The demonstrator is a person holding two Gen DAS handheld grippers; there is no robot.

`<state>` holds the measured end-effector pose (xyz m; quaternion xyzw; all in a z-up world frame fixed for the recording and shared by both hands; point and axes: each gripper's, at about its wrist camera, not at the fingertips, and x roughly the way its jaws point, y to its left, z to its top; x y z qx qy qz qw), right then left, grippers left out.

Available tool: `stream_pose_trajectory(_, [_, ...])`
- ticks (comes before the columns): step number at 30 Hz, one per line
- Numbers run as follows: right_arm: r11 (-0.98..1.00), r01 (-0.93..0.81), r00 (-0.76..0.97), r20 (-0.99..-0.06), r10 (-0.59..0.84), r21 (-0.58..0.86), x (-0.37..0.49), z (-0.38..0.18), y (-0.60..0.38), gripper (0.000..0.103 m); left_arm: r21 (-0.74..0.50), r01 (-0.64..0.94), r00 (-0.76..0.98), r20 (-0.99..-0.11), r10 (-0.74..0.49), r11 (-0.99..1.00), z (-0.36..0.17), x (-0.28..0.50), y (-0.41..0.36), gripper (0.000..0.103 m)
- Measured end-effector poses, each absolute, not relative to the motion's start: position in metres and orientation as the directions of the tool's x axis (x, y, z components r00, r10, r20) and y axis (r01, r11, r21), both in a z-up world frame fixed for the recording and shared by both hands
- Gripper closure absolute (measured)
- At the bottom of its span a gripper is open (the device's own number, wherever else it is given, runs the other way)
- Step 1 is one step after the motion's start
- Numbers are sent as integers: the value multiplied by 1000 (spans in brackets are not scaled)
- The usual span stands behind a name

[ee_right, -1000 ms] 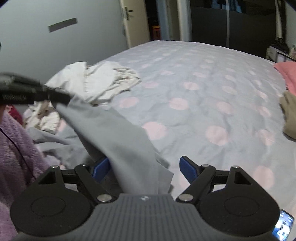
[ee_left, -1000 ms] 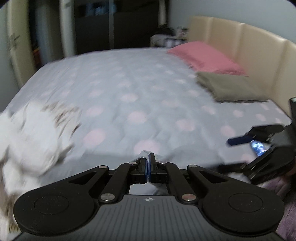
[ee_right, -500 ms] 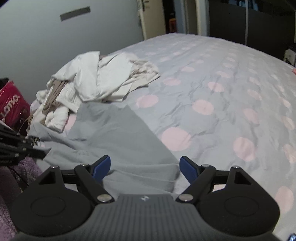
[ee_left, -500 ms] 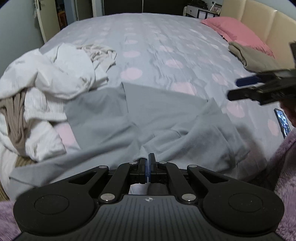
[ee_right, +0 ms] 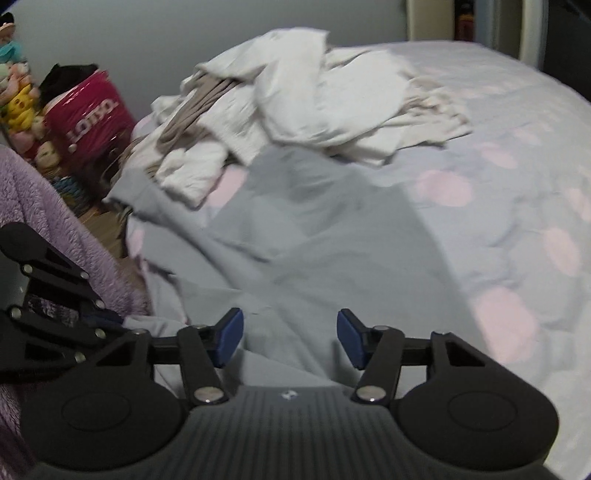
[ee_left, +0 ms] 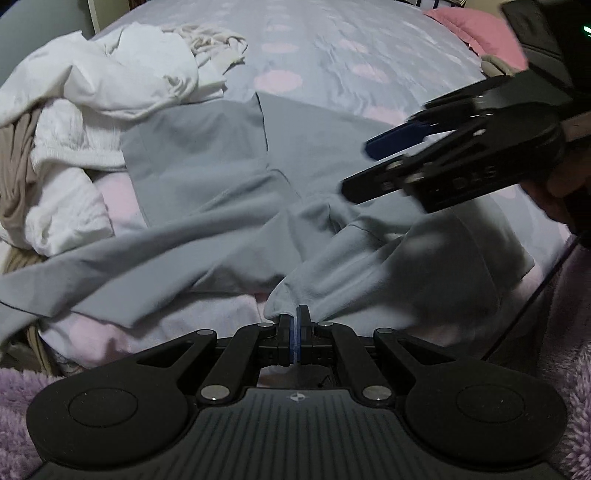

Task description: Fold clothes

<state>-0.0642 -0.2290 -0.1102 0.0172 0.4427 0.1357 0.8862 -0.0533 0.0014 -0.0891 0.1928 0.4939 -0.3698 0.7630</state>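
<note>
A grey garment (ee_left: 236,206) lies spread and rumpled on the near part of the bed; it also fills the middle of the right wrist view (ee_right: 325,236). My left gripper (ee_left: 294,321) is shut on a near edge of this garment. My right gripper (ee_right: 290,339) is open just above the cloth, nothing between its blue pads (ee_right: 229,339). In the left wrist view the right gripper (ee_left: 436,147) hovers over the garment's right side. The left gripper (ee_right: 55,314) shows at the left edge of the right wrist view.
A heap of white and beige clothes (ee_left: 92,110) lies left of the grey garment, seen too as the clothes heap (ee_right: 295,99). The bed (ee_left: 332,62) has a pink-dotted sheet and a pink pillow (ee_left: 476,33). A pink bag (ee_right: 88,118) and plush toys (ee_right: 18,96) stand beside the bed. Purple fleece (ee_right: 33,206) is close.
The left gripper came down with the grey garment, which is now laid out on the bed. The right gripper, open throughout, swung left over the cloth toward the left gripper.
</note>
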Motion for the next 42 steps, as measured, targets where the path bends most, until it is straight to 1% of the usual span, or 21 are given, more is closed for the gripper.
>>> stream_pose_trajectory(2, [961, -229, 557, -789, 261, 156, -60, -115, -225, 48, -81, 750, 236, -895, -380, 656, -89, -53, 3, 103])
stream_pose_trajectory(3, [960, -231, 550, -793, 263, 158, -58, -117, -223, 53, -83, 749, 236, -894, -382, 657, -88, -53, 3, 103])
stream_pose_trajectory(5, [958, -235, 535, -801, 268, 163, -54, -121, -219, 74, -86, 748, 237, -891, -386, 658, -87, -53, 4, 103])
stream_pose_trajectory(6, [957, -237, 528, -805, 270, 166, -52, -124, -217, 89, -86, 747, 243, -888, -391, 659, -85, -53, 4, 103])
stream_pose_trajectory(9, [955, -241, 508, -816, 276, 173, -46, -130, -212, 96, -90, 741, 264, -872, -412, 665, -79, -54, 8, 103])
stream_pose_trajectory(14, [989, -106, 678, -720, 149, 105, -65, -79, -245, 97, -120, 736, 321, -805, -499, 666, -49, -54, 15, 103])
stream_pose_trajectory(17, [995, -30, 743, -664, 82, 90, -78, -49, -273, 97, -129, 770, 334, -753, -567, 624, -20, -58, 15, 103])
stream_pose_trajectory(20, [999, 40, 776, -630, -33, -3, -90, -19, -296, 97, -144, 844, 284, -699, -657, 517, 8, -70, 4, 103])
stream_pose_trajectory(23, [988, 115, 796, -585, -152, -99, -100, 12, -319, 97, -158, 911, 192, -655, -731, 381, 26, -89, -14, 103])
stream_pose_trajectory(26, [969, 206, 803, -543, -246, -134, -109, 41, -346, 97, -169, 959, 73, -624, -778, 225, 35, -114, -43, 103])
stream_pose_trajectory(30, [934, 309, 790, -500, -356, -176, -124, 65, -373, 97, -159, 987, -72, -595, -800, 29, 40, -149, -81, 103])
stream_pose_trajectory(33, [883, 410, 757, -454, -470, -230, -137, 73, -391, 97, -160, 982, -174, -580, -795, -98, 37, -174, -97, 103])
stream_pose_trajectory(36, [839, 484, 728, -417, -544, -251, -151, 80, -413, 98, -180, 968, -247, -593, -766, -172, 27, -188, -106, 103])
stream_pose_trajectory(39, [807, 527, 685, -428, -589, -266, -160, 77, -438, 97, -208, 957, -288, -615, -734, -200, 14, -196, -116, 103])
stream_pose_trajectory(42, [824, 527, 673, -489, -555, -210, -167, 62, -457, 95, -237, 951, -305, -629, -715, -198, 1, -196, -131, 103])
